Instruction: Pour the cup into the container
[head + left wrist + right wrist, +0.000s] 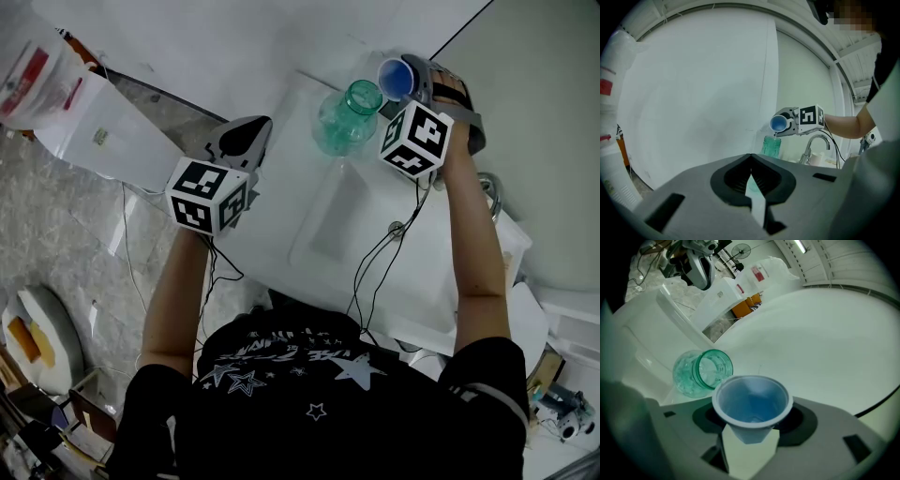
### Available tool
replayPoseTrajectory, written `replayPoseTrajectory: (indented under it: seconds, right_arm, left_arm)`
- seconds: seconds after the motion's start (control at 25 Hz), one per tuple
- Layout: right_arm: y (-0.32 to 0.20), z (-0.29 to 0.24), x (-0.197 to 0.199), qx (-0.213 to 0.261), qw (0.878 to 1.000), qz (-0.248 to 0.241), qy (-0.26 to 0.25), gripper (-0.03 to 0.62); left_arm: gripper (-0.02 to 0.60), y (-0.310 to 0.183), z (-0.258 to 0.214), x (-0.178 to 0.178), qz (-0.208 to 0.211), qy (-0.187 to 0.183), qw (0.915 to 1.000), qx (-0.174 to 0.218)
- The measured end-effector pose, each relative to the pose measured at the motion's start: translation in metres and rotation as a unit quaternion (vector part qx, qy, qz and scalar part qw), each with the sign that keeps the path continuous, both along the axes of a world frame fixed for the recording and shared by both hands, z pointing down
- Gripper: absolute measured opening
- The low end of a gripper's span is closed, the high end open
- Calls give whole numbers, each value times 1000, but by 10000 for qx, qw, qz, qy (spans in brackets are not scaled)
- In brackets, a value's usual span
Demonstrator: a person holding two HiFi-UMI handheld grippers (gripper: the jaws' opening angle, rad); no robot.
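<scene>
A small blue plastic cup [397,78] is tipped on its side over a green glass jar [349,116] that stands on the white counter at the back of the sink. My right gripper [419,86] is shut on the cup. In the right gripper view the cup [751,403] opens toward me with blue liquid inside, and the jar [704,371] is just beyond its rim. From the left gripper view a thin stream runs from the cup [778,123] into the jar [772,146]. My left gripper [244,139] hovers left of the jar, shut and holding nothing.
A white sink basin [319,234] lies below the jar, with a chrome faucet [491,192] to the right. Cables [375,262] hang from the grippers over the sink's front. White bags and a box [56,94] sit on the floor at the left.
</scene>
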State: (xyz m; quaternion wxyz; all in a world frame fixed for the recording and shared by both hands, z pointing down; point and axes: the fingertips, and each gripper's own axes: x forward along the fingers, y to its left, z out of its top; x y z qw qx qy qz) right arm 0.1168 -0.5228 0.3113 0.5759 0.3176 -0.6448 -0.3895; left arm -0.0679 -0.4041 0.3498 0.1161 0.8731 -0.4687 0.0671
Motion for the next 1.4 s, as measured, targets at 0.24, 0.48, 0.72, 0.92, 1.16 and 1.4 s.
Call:
replayPoseTrajectory:
  seconds: [0.24, 0.48, 0.72, 0.92, 1.16, 1.4]
  right_arm:
    - [6, 1, -2, -356, 9984, 127, -431, 287]
    - [14, -5, -9, -642, 9914, 265, -1110, 288]
    - [35, -12, -6, -742, 9790, 460, -1843, 291]
    - [60, -9, -4, -857, 9658, 609, -2372, 291]
    - [96, 8, -8, -1196, 9319, 670, -3358, 293]
    - [133, 33, -30, -1575, 9009, 279, -4034, 295]
  left_arm:
    - [9, 5, -1, 0, -32, 18, 10000, 4]
    - [9, 12, -3, -6, -45, 25, 10000, 23]
    - [9, 27, -3, -8, -67, 36, 10000, 12]
    - [9, 44, -2, -11, -85, -57, 9999, 14]
    - [9, 63, -5, -14, -167, 255, 9995, 0]
    - [9, 79, 3, -20, -264, 291, 9992, -59]
